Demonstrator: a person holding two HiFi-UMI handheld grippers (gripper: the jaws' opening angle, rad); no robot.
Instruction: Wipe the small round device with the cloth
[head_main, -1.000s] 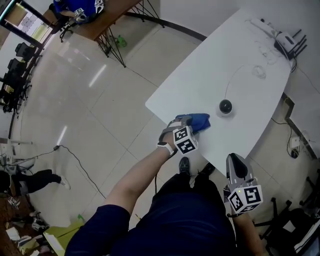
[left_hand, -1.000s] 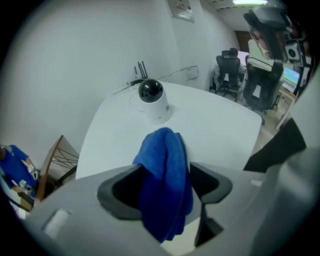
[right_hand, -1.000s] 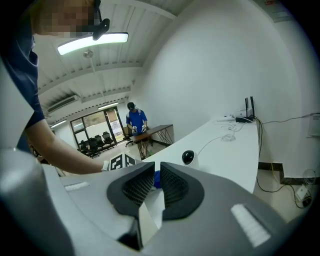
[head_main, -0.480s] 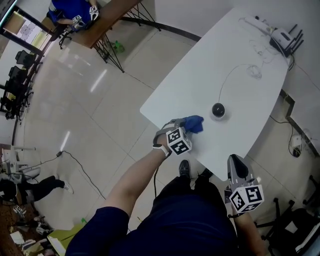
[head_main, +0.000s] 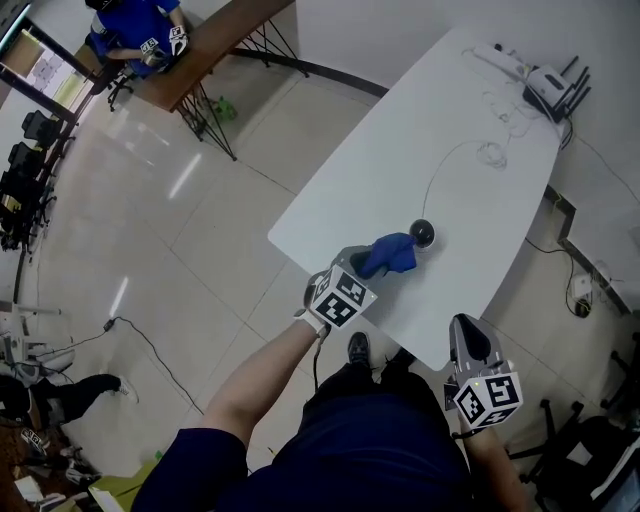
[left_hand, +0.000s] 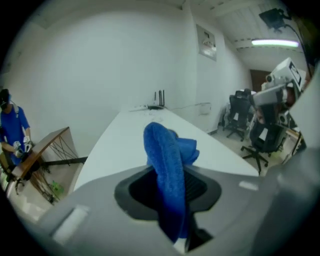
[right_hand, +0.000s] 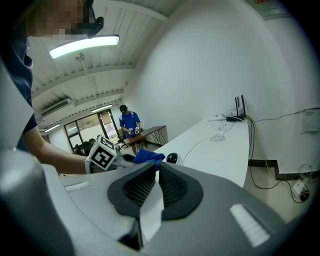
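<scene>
Jaws of the left gripper (head_main: 360, 262) have just been closing and now clench the blue cloth (head_main: 392, 254), just left of the small round device (head_main: 422, 233) on the white table (head_main: 400, 140). The right gripper (head_main: 468, 328) is clenched on nothing, off the table's near edge.

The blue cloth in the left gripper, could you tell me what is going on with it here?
A person stands at the white table with a gripper in each hand. The left gripper, whose jaws have just been closing, is clamped on the blue cloth, held beside the small round device. The right gripper is shut and empty, off the table's near edge.
</scene>
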